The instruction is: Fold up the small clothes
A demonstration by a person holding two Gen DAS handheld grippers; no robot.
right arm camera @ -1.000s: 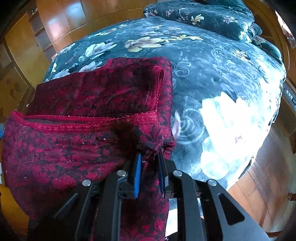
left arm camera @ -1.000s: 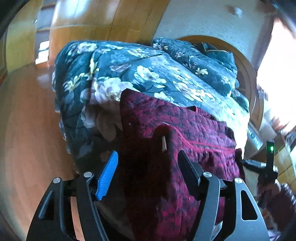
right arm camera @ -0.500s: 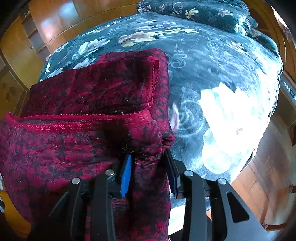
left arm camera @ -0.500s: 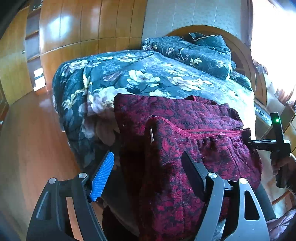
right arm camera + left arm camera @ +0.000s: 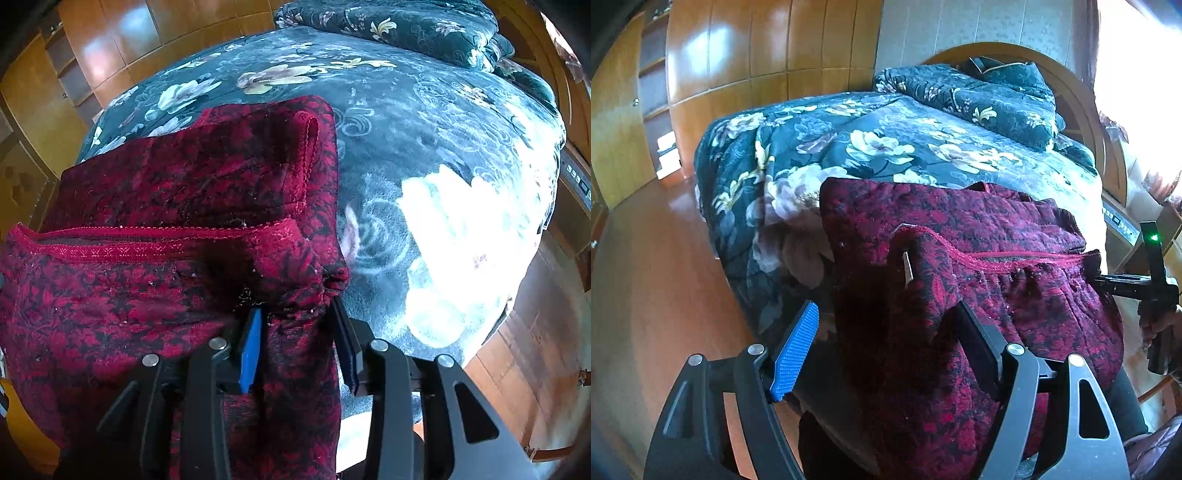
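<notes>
A: Where was the garment at that moment?

B: The dark red patterned garment (image 5: 159, 229) lay at the near edge of the bed (image 5: 424, 155), on the blue-green floral bedspread, filling the lower left of the right wrist picture. Its lower part hung down over the bed's edge. In the left wrist picture it sat at lower centre (image 5: 979, 288), with a red-trimmed hem running across it.

A: And the right claw?

B: The right claw (image 5: 295, 347) stood at the bottom centre of its frame, partly open. Its jaws had just been opening, and a gathered corner of the garment was between them. The blue pad (image 5: 251, 350) on the left lay against the cloth; the right-hand pad seemed just clear of it, so the cloth looked released rather than pinched.

A: The left one?

B: The left claw (image 5: 886, 347) was spread wide at the bottom of its frame. The garment's hanging edge lay between its fingers, and the dark right finger was against the fabric, but the blue left finger (image 5: 794, 350) stood clear of it. It gripped nothing.

A: Anything else in view?

B: A folded floral quilt (image 5: 990, 96) at the upper right by the headboard, and wooden wardrobe panels (image 5: 738, 66) at the upper left.
</notes>
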